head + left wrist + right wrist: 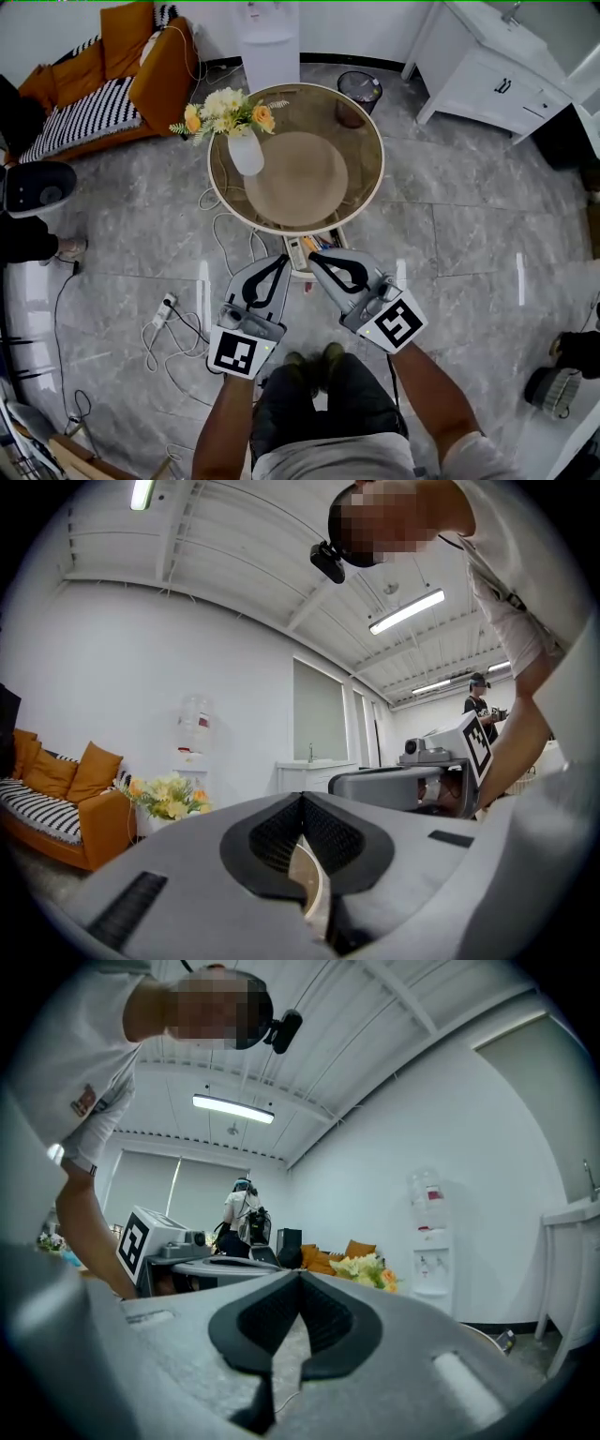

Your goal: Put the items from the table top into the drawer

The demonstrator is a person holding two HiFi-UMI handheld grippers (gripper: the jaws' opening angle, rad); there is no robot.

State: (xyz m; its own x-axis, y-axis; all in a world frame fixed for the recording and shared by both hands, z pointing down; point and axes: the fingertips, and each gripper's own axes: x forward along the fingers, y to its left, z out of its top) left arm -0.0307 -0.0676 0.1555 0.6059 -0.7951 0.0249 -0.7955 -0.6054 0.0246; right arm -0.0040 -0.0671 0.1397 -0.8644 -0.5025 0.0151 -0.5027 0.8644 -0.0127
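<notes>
The round glass-topped table (373,192) carries a white vase of yellow and orange flowers (244,141) on its left side and a round tan mat (295,178) in the middle. At the table's near edge a small drawer (315,247) stands pulled out, with several small items inside. My left gripper (282,260) is held just in front of the drawer, shut, with nothing in it. Beside it my right gripper (312,255) is shut and empty too. The two gripper views look level across the room, jaws meeting at the tips (302,799) (300,1277).
An orange sofa (103,70) stands at the back left, a water dispenser (270,37) and a waste bin (358,92) behind the table, a white cabinet (492,80) at the back right. Cables and a power strip (164,311) lie on the floor at left. Another person (244,1208) stands far off.
</notes>
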